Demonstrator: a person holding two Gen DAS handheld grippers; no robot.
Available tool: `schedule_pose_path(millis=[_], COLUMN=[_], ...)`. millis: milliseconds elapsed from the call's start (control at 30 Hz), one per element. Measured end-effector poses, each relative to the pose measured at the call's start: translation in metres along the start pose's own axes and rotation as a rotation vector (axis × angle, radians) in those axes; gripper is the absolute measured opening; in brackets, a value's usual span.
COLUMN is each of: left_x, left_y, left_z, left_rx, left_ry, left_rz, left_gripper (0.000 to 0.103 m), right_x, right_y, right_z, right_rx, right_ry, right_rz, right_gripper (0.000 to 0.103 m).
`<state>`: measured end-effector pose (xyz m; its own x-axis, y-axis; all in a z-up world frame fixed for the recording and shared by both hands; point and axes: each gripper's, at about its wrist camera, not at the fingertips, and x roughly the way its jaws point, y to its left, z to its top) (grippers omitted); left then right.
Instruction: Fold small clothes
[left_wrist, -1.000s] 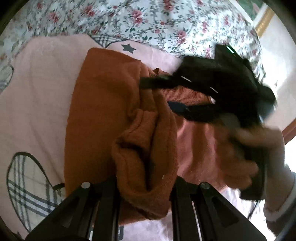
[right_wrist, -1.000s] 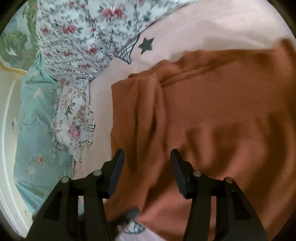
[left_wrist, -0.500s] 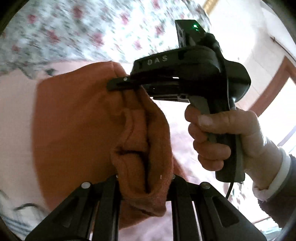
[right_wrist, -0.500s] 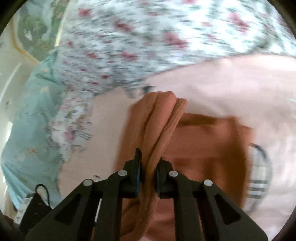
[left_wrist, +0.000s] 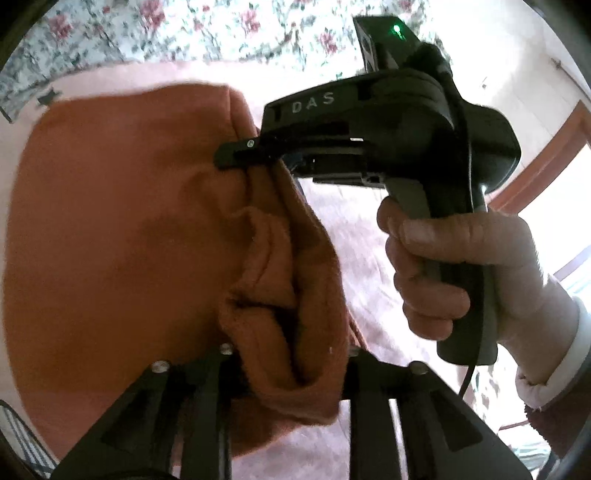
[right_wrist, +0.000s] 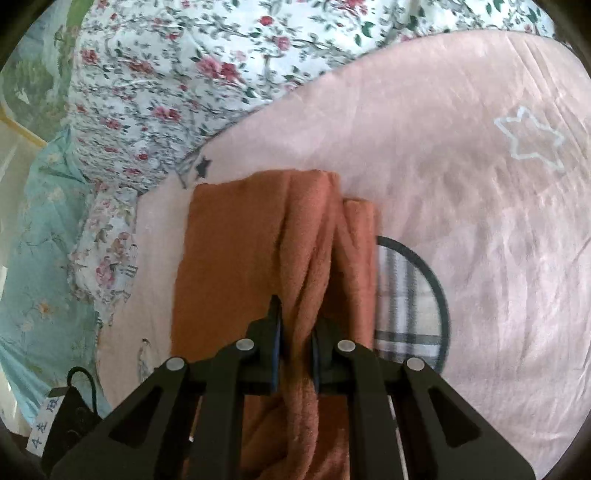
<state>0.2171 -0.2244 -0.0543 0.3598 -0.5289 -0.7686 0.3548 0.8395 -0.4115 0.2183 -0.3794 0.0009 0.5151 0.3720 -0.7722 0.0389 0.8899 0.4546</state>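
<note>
An orange knit garment (left_wrist: 110, 240) lies on a pink blanket (left_wrist: 351, 229), folded over into a long narrow strip (right_wrist: 236, 240). My left gripper (left_wrist: 291, 365) has a thick bunch of its edge between the fingers. Its jaws are opening, and the cloth still touches both pads. My right gripper (right_wrist: 297, 347) is shut on a thin raised fold of the same garment. In the left wrist view the right gripper (left_wrist: 243, 158) pinches the cloth further up that edge, with a person's hand (left_wrist: 443, 266) on its handle.
A plaid round patch (right_wrist: 410, 306) and a white star outline (right_wrist: 528, 140) mark the pink blanket (right_wrist: 461, 221) right of the garment. A floral sheet (right_wrist: 184, 74) lies beyond, a teal cloth (right_wrist: 37, 240) at left. A black labelled device (right_wrist: 62, 417) with a cable sits at lower left.
The right jaws, open over the spread garment a second ago, have shut on a fold. Both grippers have carried that edge across, so the garment now looks narrower. The left jaws stand slightly wider.
</note>
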Motion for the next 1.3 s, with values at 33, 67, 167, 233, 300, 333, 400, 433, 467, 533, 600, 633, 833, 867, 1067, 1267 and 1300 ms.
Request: schedule_pose_path(millis=[33, 67, 167, 233, 300, 333, 400, 433, 467, 533, 600, 633, 833, 867, 1067, 1267, 1300], left_x=[0.001, -0.002, -0.026, -0.041, -0.057, -0.066, -0.077, -0.083, -0.088, -0.099, -0.105, -0.107, -0.074, -0.064, -0.034, -0.071, -0.082], left_y=[0.003, 0.003, 0.013, 0.023, 0.037, 0.046, 0.060, 0.067, 0.075, 0.104, 0.120, 0.128, 0.174, 0.180, 0.193, 0.179, 0.176], left_z=[0.003, 0.003, -0.003, -0.008, -0.015, -0.019, -0.026, -0.029, -0.032, -0.033, -0.036, -0.037, -0.012, -0.008, 0.021, 0.017, 0.014], left_rx=[-0.005, -0.010, -0.028, -0.037, -0.068, -0.088, -0.114, -0.129, -0.150, -0.206, -0.250, -0.273, -0.410, -0.421, -0.433, -0.377, -0.359], left_ry=[0.009, 0.012, 0.006, -0.002, -0.003, -0.004, -0.015, -0.021, -0.025, -0.027, -0.034, -0.035, 0.005, 0.019, 0.004, -0.066, -0.081], left_rz=[-0.007, -0.018, -0.058, -0.049, -0.052, -0.045, -0.014, 0.005, 0.018, 0.032, 0.073, 0.087, 0.012, 0.002, -0.059, -0.066, -0.055], left_gripper=[0.026, 0.033, 0.061, 0.062, 0.064, 0.065, 0.065, 0.065, 0.067, 0.071, 0.071, 0.072, 0.077, 0.077, 0.046, 0.022, 0.022], right_x=[0.001, -0.002, -0.019, -0.034, -0.043, -0.046, -0.049, -0.047, -0.045, -0.039, -0.034, -0.031, -0.017, -0.012, 0.008, 0.001, -0.001], right_y=[-0.002, -0.004, -0.003, -0.004, -0.005, -0.006, -0.006, -0.004, -0.003, 0.000, 0.001, 0.000, -0.016, -0.020, -0.025, 0.001, 0.010], right_z=[-0.001, -0.003, -0.007, -0.013, -0.019, -0.022, -0.031, -0.034, -0.038, -0.046, -0.052, -0.053, -0.051, -0.051, -0.052, -0.054, -0.055], right_rx=[0.001, 0.015, 0.030, 0.052, 0.084, 0.100, 0.135, 0.143, 0.146, 0.138, 0.121, 0.120, 0.148, 0.166, 0.219, 0.211, 0.203], right_ry=[0.005, -0.004, -0.056, -0.093, -0.118, -0.125, -0.123, -0.119, -0.108, -0.083, -0.072, -0.063, -0.042, -0.026, 0.048, 0.026, 0.023], right_rz=[-0.012, -0.020, -0.060, -0.090, -0.074, -0.061, -0.020, -0.005, 0.003, -0.021, -0.038, -0.045, 0.007, 0.029, 0.101, 0.154, 0.185], right_gripper=[0.016, 0.018, 0.025, 0.034, 0.044, 0.054, 0.064, 0.066, 0.067, 0.070, 0.071, 0.071, 0.071, 0.071, 0.043, 0.026, 0.025])
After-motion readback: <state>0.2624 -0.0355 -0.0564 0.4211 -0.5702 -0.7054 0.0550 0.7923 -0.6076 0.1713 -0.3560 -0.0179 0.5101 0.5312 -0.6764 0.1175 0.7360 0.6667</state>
